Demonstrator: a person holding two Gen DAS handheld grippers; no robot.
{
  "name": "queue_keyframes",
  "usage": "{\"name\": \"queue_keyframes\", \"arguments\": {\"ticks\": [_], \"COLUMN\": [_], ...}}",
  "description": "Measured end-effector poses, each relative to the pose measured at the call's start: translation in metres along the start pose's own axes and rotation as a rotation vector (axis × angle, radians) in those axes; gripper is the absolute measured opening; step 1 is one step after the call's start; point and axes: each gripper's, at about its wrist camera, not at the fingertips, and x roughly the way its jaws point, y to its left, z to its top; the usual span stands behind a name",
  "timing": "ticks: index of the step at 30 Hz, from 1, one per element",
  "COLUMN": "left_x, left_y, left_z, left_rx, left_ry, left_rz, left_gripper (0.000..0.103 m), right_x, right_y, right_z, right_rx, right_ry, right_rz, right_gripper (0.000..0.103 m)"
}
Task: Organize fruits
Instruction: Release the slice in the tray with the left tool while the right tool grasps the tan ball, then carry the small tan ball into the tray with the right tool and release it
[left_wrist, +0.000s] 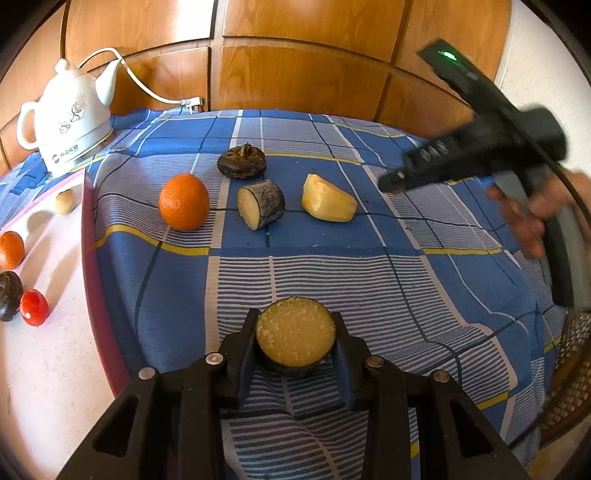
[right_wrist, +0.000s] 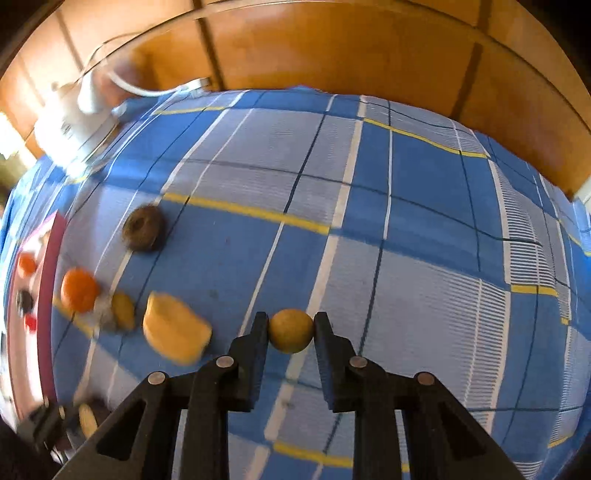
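Clamped low in the left wrist view, the left gripper (left_wrist: 295, 345) holds a cut fruit round (left_wrist: 295, 338). Low centre in its own view, the right gripper (right_wrist: 291, 330) pinches a small yellow-brown fruit (right_wrist: 291, 331). Sorting looks underway; next likely carries both to the white tray (left_wrist: 55, 350) at left. Blue checked cloth (left_wrist: 332, 277), wooden panels (left_wrist: 295, 55) behind.

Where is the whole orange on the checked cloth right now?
In the left wrist view the orange sits left of centre on the blue checked cloth, beside the dark-skinned cut piece.
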Motion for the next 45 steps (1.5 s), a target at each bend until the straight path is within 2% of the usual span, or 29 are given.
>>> {"name": "queue_keyframes", "arguments": {"ticks": [4, 7, 12, 18, 23, 25, 33, 35, 38, 45], "left_x": [-0.004, -0.021, -0.06, -0.084, -0.082, -0.078, -0.052, -0.048, -0.053, -0.081], "left_y": [0.001, -0.002, 0.015, 0.08, 0.142, 0.161, 0.203, 0.207, 0.208, 0.186], "left_z": [0.004, 0.007, 0.016, 0.027, 0.034, 0.038, 0.048, 0.048, 0.047, 0.033], "left_rx": [-0.017, 0.002, -0.067, -0.27, -0.429, -0.456, -0.47, -0.464, -0.46, -0.425], "left_ry": [0.016, -0.017, -0.091, -0.118, -0.113, -0.113, -0.065, -0.059, -0.078, -0.123], "left_rz": [-0.024, -0.039, -0.056, 0.002, 0.051, 0.072, 0.185, 0.208, 0.229, 0.318], "left_gripper": [0.036, 0.036, 0.036, 0.036, 0.036, 0.036, 0.037, 0.04, 0.048, 0.048], "right_x": [0.001, 0.006, 0.007, 0.005, 0.008, 0.01, 0.011, 0.011, 0.012, 0.012], "right_y": [-0.001, 0.0, -0.004, -0.012, -0.013, -0.011, -0.006, -0.004, -0.002, 0.002], "right_z": [-0.017, -0.023, -0.024, -0.025, -0.021, -0.02, -0.02, -0.02, -0.02, -0.021], "right_rx": [-0.033, -0.042, -0.043, -0.04, -0.042, -0.042, -0.044, -0.052, -0.063, -0.07], "right_ry": [0.025, 0.029, 0.013, 0.024, 0.027, 0.029, 0.025, 0.024, 0.022, 0.022], "right_rz": [0.013, 0.019, 0.044, 0.07, 0.065, 0.064, 0.054, 0.048, 0.039, 0.029], "right_gripper": [0.025, 0.025, 0.025, 0.025, 0.025, 0.025, 0.025, 0.025, 0.025, 0.025]}}
